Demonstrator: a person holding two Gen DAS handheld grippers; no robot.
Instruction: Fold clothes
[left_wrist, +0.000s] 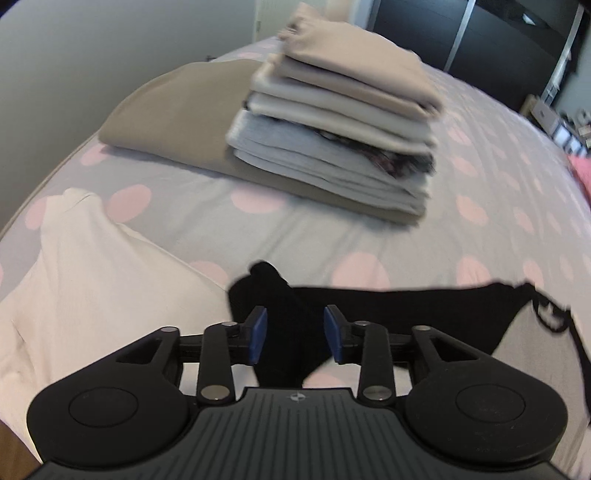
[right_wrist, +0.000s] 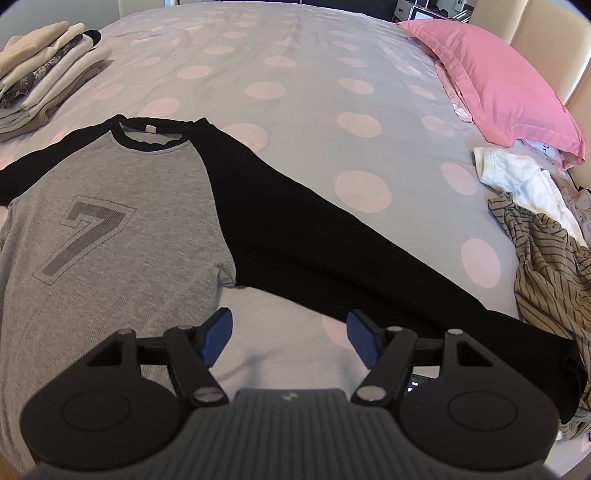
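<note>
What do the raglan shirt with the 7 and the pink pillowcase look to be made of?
Raglan shirt: a soft matte knit, likely cotton jersey or fine rib. The grey body shows faint vertical ribbing and heathering, and the black sleeve lies limp and dull.
Pink pillowcase: a smooth woven fabric, probably cotton, matte, with fine creases and a stitched flat border.

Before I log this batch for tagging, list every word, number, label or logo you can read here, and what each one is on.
"7": large outlined numeral on the chest of the grey shirt.
Neck label inside the shirt's collar: white, nothing readable on it.
Dark letters on white cloth under the pink pillow: partly hidden, unreadable.
Small emblem on the right gripper body: a logo, no text.
</note>
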